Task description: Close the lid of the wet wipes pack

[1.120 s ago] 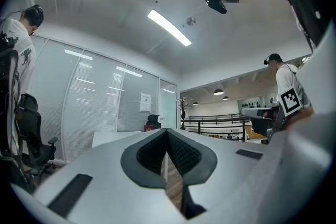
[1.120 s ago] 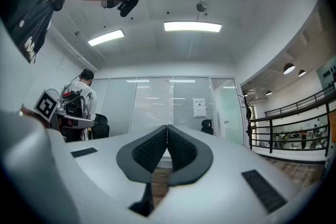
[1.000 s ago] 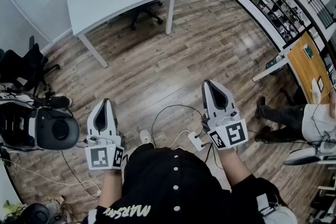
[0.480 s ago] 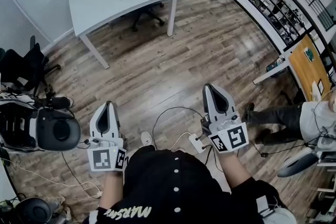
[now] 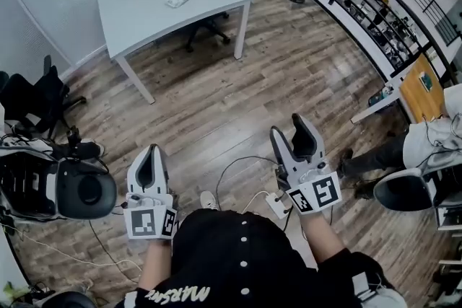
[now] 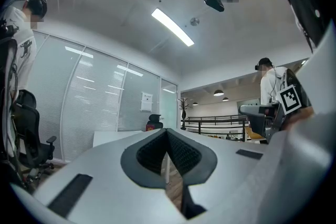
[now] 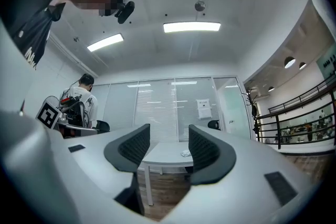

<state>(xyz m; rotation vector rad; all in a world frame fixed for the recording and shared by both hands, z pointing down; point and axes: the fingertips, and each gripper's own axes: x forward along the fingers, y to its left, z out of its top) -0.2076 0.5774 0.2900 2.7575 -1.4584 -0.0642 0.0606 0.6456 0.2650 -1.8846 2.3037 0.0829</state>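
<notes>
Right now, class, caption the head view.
Right gripper opening, nothing between jaws; left gripper shut; white table far ahead.

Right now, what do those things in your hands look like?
Both the left tongs and right tongs are pale grey shells with black ribbed pads and a cube of black-and-white square markers behind. The right jaws are opening, empty. Black top, white buttons.

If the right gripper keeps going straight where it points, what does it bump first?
Probably the white table far ahead, though depth is hard to judge. The right gripper has its jaws opening, with nothing between them.
</notes>
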